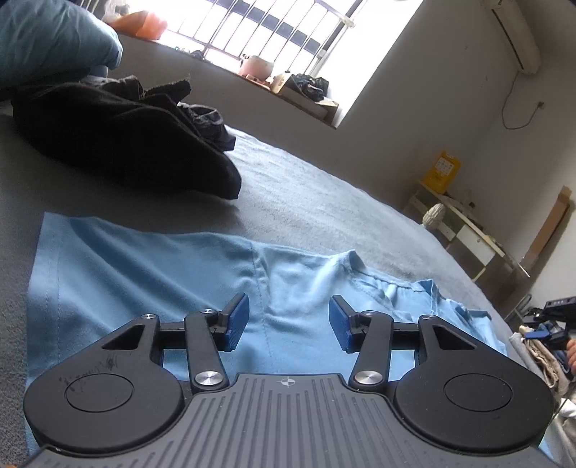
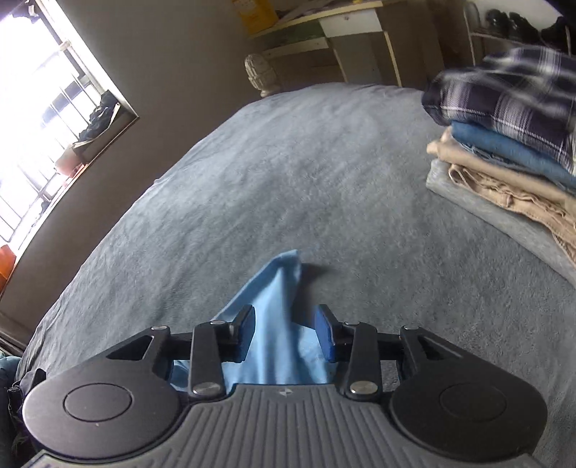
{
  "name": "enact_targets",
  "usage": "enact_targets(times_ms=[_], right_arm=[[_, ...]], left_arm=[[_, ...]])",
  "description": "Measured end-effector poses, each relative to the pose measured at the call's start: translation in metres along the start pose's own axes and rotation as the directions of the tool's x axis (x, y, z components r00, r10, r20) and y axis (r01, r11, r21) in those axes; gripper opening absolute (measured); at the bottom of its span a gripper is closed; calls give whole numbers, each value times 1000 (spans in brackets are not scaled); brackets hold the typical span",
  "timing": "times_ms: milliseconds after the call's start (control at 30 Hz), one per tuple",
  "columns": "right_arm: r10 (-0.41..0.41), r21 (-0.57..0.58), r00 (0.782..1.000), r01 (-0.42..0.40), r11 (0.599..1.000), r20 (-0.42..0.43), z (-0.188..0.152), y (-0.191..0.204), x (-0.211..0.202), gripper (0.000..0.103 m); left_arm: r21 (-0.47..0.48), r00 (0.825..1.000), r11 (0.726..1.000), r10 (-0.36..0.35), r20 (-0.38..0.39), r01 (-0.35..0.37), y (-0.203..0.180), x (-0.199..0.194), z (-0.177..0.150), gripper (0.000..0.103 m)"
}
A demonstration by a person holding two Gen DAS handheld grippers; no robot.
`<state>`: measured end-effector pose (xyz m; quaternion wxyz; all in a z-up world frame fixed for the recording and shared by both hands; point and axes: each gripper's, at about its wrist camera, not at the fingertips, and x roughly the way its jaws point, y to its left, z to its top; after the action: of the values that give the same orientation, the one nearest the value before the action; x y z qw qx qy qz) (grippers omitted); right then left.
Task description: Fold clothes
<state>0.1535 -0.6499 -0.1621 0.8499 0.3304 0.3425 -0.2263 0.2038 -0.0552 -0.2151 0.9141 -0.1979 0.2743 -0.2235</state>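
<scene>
A light blue shirt [image 1: 172,273] of smooth, thin knit lies spread on the bed [image 1: 324,201], whose cover is a grey, nubbly, towel-like cloth. In the left wrist view the shirt fills the lower middle, its stitched hem edge at 9 o'clock and its puckered collar seam toward 2 o'clock, so its long axis runs roughly from 9 to 3 across the frame. The left tongs [image 1: 289,322] hang just above the cloth with their ribbed blue pads [image 1: 237,320] apart and nothing pressed between them. Behind, at 11 o'clock, a heap of dark clothes [image 1: 126,144] sits crumpled and soft, matte black with a bit of denim at its far side. A barred window [image 1: 273,32] glares at 12 o'clock, a wall air conditioner [image 1: 514,36] hangs at 1 o'clock, and a pale desk [image 1: 464,230] stands at 3 o'clock. In the right wrist view a pointed fold of the shirt [image 2: 277,316] rises between the right tongs [image 2: 284,333], tip aimed at 12 o'clock; the jaws stand apart and the pads do not press it. At 2 o'clock a stack of folded clothes [image 2: 511,151] rests on the bed: plaid flannel on top, then blue, beige and grey layers.
</scene>
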Motion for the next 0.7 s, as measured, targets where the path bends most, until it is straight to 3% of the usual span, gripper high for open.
enact_targets(times_ms=[200, 333, 400, 467, 567, 700], right_arm=[[-2, 48, 997, 6, 999, -83, -16, -23, 37, 42], [5, 36, 995, -1, 999, -95, -23, -27, 46, 42], [30, 34, 994, -26, 999, -106, -23, -26, 50, 35], [0, -34, 994, -3, 999, -107, -26, -16, 50, 6], [-30, -65, 1000, 31, 997, 5, -27, -11, 29, 6], [-89, 50, 992, 84, 995, 93, -27, -38, 7, 6]], left_arm=[[48, 1000, 999, 1, -28, 0, -32, 17, 4, 50], [78, 998, 997, 2, -65, 3, -48, 38, -5, 50], [104, 997, 995, 10, -82, -1, -53, 48, -12, 50], [118, 995, 993, 23, -98, -12, -57, 58, -19, 50], [113, 994, 993, 49, -101, -38, -53, 62, -25, 50], [88, 995, 996, 35, -96, -27, -48, 61, -25, 50]])
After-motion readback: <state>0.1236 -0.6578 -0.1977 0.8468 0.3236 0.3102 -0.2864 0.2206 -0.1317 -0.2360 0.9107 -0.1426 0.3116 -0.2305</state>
